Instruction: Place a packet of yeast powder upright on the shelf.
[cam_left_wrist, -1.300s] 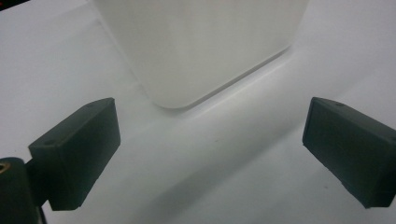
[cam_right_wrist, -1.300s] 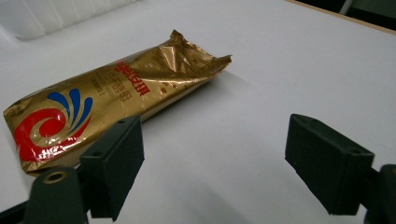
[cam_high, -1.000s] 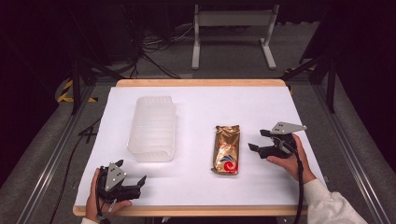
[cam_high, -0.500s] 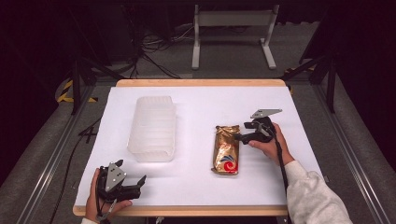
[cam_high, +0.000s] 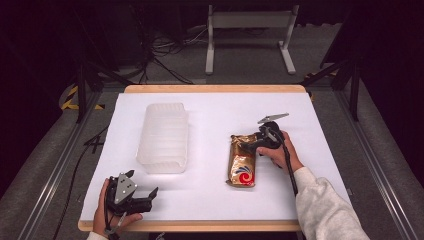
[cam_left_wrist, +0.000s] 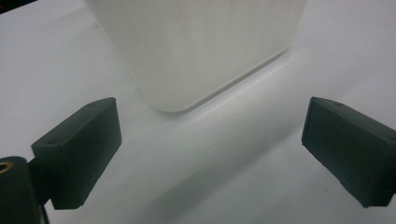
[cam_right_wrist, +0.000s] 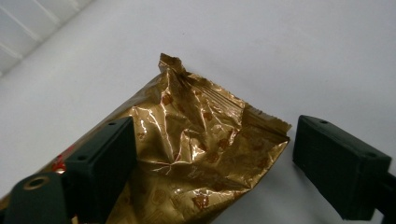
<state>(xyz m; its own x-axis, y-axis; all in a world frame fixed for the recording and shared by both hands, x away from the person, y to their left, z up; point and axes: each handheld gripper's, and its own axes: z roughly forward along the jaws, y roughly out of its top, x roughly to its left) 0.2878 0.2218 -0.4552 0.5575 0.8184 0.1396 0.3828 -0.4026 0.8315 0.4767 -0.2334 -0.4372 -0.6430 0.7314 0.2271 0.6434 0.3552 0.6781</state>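
Note:
A gold foil snack bag with a red swirl lies flat on the white table right of centre. My right gripper hovers at its far end, open, jaws straddling the crinkled sealed top of the bag in the right gripper view. A translucent white plastic tub stands left of centre. My left gripper rests open near the table's front left edge, facing the tub's near corner, with nothing between its jaws.
The white table has a wooden rim and dark floor around it. A grey metal frame and cables lie on the floor beyond the far edge. Bare surface lies between tub and bag.
My right gripper has moved left from beside the bag to over its far end. The left gripper has stayed put.

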